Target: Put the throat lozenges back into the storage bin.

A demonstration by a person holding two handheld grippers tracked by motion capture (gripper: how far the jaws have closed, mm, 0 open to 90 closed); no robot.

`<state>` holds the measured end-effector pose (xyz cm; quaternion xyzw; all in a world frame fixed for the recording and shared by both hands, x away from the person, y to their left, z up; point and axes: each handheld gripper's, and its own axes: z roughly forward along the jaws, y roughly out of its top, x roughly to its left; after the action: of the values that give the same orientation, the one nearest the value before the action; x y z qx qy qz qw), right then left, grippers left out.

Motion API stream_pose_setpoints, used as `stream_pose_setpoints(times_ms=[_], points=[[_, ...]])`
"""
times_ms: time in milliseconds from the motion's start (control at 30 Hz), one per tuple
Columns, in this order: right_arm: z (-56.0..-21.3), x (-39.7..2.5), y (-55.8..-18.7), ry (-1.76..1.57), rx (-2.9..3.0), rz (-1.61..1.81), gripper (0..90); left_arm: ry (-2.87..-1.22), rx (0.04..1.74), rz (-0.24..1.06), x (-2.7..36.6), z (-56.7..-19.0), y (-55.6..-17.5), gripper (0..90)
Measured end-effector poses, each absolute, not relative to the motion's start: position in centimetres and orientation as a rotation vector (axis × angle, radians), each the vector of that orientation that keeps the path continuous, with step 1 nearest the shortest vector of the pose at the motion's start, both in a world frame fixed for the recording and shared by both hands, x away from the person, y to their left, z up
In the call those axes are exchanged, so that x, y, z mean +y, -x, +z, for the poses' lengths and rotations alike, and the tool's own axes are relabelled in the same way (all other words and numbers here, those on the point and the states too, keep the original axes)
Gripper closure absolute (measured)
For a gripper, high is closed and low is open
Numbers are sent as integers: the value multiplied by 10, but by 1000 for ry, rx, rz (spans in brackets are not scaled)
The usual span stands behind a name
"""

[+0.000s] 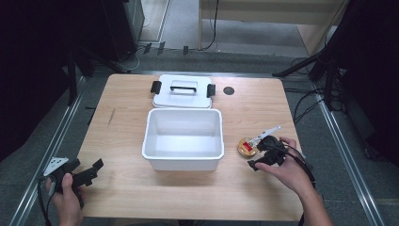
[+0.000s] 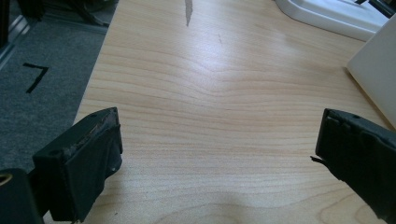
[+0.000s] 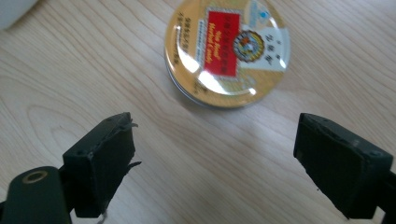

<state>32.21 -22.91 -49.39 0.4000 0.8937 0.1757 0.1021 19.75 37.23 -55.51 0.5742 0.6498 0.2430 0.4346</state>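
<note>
Just ahead of the right tongs [image 3: 215, 149], gold tin [image 3: 227, 51], jaws apart

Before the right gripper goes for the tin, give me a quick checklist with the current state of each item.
1. Right gripper open: ok, jaws stand wide apart.
2. Tin lined up with it: ok, it lies just ahead, between the jaw lines.
3. Tin free of the jaws: ok, not yet touched.
4. Box open: ok, lid lies behind it.
5. Box inside free: ok, it looks bare.
6. Left gripper out of the way: ok, open at the table's near left corner.
</note>
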Motion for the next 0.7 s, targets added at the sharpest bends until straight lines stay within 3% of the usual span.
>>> stream_pose_setpoints(times_ms=[67, 267, 533, 700], points=[[-496, -221, -328, -1192, 2670, 487, 52, -1430, 1618, 604, 372, -555, -198, 12], [-498, -206, -340, -1195, 2687, 410, 33, -1432, 1613, 608, 372, -555, -197, 12], [-496, -199, -360, -1280, 2667, 359, 100, -1461, 1598, 643, 367, -554, -197, 12], [-498, -195, -368, -1329, 2644, 319, 131, -1496, 1571, 738, 360, -553, -196, 12]])
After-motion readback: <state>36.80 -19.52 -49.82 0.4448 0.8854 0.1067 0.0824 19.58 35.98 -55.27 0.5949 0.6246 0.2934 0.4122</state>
